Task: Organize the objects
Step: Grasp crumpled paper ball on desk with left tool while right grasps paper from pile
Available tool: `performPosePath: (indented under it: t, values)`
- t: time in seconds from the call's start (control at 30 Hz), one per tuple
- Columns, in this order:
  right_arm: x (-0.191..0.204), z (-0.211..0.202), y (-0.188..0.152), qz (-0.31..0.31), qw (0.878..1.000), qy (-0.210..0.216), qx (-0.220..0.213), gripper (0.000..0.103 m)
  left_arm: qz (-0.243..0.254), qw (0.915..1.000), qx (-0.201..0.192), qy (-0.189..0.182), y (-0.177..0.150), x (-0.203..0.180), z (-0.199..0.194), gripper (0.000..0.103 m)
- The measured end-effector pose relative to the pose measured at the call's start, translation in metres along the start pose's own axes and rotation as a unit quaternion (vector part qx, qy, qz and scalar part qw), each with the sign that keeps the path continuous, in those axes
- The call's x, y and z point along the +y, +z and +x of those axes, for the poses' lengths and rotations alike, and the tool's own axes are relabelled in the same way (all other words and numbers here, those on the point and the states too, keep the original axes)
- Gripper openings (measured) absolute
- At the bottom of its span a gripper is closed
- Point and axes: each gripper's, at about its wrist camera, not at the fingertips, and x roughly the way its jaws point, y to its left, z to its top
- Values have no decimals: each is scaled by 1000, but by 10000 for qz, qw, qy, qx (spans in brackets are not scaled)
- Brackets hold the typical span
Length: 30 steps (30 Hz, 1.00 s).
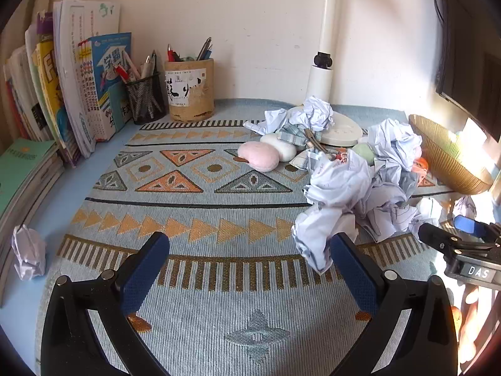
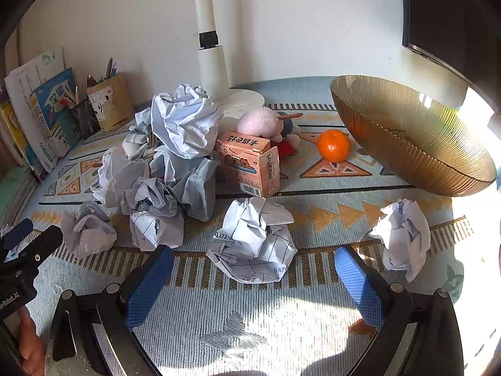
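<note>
From my seat at the controls, the mat (image 2: 313, 329) carries everything. Books (image 1: 78, 87) stand along its left edge, with two pen holders (image 1: 189, 91) at the back left corner. The lamp base (image 2: 241, 98) sits at the back edge, the bowl (image 2: 407, 138) at the right edge (tilted, rim facing left). A heap of crumpled paper (image 2: 175, 156) fills the middle; behind it to the right a carton (image 2: 250, 166), then a tangerine (image 2: 333, 145) just left of the bowl. One paper ball (image 2: 253, 241) lies before the carton, another (image 2: 404, 238) before the bowl.
</note>
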Motion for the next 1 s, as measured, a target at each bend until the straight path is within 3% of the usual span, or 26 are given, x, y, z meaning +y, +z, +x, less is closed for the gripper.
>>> performPosePath:
  t: [0.2, 0.53, 0.7, 0.8, 0.9, 0.93, 1.0]
  values:
    - [-7, -7, -5, -250, 9993, -70, -275, 103, -673, 9972, -108, -291, 0, 24, -1, 102]
    - [-5, -11, -8, -292, 9988, -88, -375, 103, -396, 9986, -315, -165, -4, 16, -11, 102]
    - [-3, -22, -9, -291, 9975, -112, -639, 103, -607, 9966, -559, 76, -5, 26, -23, 102]
    - [6, -32, -10, -286, 9976, 237, -591, 103, -435, 9968, -574, 340, -4, 39, -39, 102]
    - [40, -59, -12, -58, 9903, 1228, -646, 103, -510, 9918, -716, 928, -7, 78, -63, 102]
    - [59, -68, -13, -228, 9876, 1361, -755, 103, -622, 9908, -686, 986, -9, 96, -70, 102]
    - [102, -72, -18, -757, 9875, 1086, -861, 103, -842, 9901, -486, 1011, -15, 133, -76, 102]
